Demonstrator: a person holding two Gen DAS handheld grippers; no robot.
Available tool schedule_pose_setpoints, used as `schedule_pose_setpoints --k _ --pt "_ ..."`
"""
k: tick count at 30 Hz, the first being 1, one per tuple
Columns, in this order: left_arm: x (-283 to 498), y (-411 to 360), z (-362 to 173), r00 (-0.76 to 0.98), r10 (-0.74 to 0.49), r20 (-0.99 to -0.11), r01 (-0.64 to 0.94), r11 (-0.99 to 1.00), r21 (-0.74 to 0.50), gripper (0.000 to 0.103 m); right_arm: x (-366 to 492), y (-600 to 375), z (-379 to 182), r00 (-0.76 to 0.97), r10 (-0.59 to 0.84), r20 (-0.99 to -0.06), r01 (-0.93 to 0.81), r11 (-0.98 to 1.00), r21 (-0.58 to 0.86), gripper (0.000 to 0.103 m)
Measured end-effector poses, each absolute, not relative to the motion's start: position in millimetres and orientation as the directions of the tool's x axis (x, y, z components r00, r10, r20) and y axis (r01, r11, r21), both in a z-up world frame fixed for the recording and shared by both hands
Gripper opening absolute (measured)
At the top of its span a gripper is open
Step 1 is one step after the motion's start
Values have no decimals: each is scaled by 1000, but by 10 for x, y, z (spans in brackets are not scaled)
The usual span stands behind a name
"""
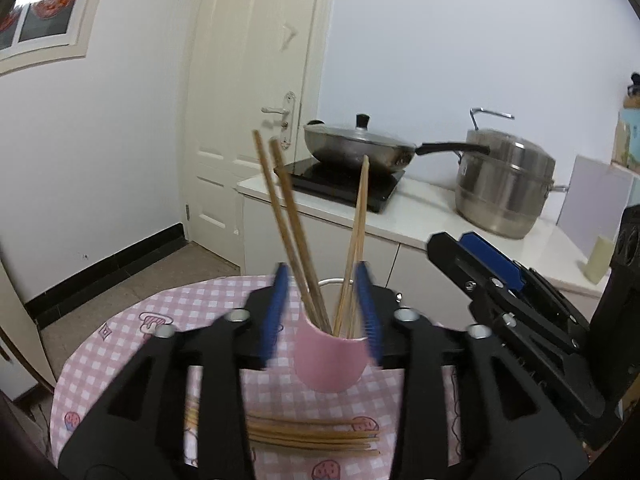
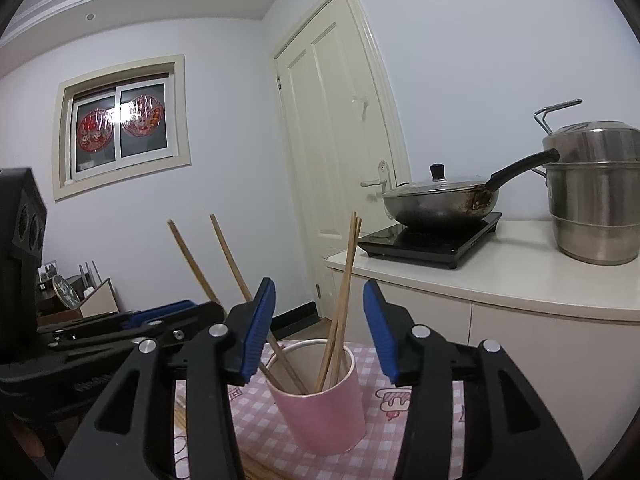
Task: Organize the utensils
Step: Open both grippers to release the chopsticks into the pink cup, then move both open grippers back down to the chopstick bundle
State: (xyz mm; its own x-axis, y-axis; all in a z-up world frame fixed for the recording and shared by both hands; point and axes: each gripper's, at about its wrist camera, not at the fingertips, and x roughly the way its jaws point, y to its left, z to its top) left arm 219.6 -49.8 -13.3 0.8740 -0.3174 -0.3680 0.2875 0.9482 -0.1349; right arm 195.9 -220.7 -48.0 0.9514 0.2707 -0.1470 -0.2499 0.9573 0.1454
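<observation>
Left wrist view, left to right: left hand-held gripper [image 1: 324,312] fills the lower centre, pointing slightly down, blue pads [image 1: 276,312] blurred, jaws spread on either side of the pink cup [image 1: 330,364], pads not pressing on it. Cup stands upright on the pink checked tablecloth [image 1: 120,344] over the table, chopsticks [image 1: 288,232] standing in it: two lean to upper left, the others to the right. More loose chopsticks [image 1: 316,436] lie flat on the cloth at lower centre, just in front of the cup. Right hand-held gripper [image 2: 318,328] enters the left view from lower right, angled toward the cup. Right wrist view: left hand-held gripper comes in low at left; right jaws spread wide at lower centre, roughly level, nothing pinched, cup and its chopsticks showing between the pads. No readable writing; red paper cutouts on the window [image 2: 120,132] at left, text too small to tell. Behind: white door [image 2: 340,140] at centre, lidded wok [image 2: 440,200] on a black induction cooker [image 2: 432,244], steel steamer pot [image 2: 596,196] at far right on the white counter.
</observation>
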Motion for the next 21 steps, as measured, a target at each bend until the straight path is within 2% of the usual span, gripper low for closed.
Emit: schedule_pose_setpoints --k 2,8,13,21 --pt "2109 -436 -104 885 -312 -344 281 950 -138 59 1914 -2222 -467 949 276 -151 -254 955 151 45" --pt "1921 -324 -69 911 -241 -333 228 970 -80 59 1764 -2171 -469 945 285 -163 -264 955 136 47" --pt "1765 -175 -87 923 -193 -332 182 981 -64 64 1659 -2102 -495 936 303 -179 -285 951 117 50" --pt "1708 208 -281 897 -126 -424 92 991 -100 69 1513 -2039 -581 923 324 -210 -311 946 91 52"
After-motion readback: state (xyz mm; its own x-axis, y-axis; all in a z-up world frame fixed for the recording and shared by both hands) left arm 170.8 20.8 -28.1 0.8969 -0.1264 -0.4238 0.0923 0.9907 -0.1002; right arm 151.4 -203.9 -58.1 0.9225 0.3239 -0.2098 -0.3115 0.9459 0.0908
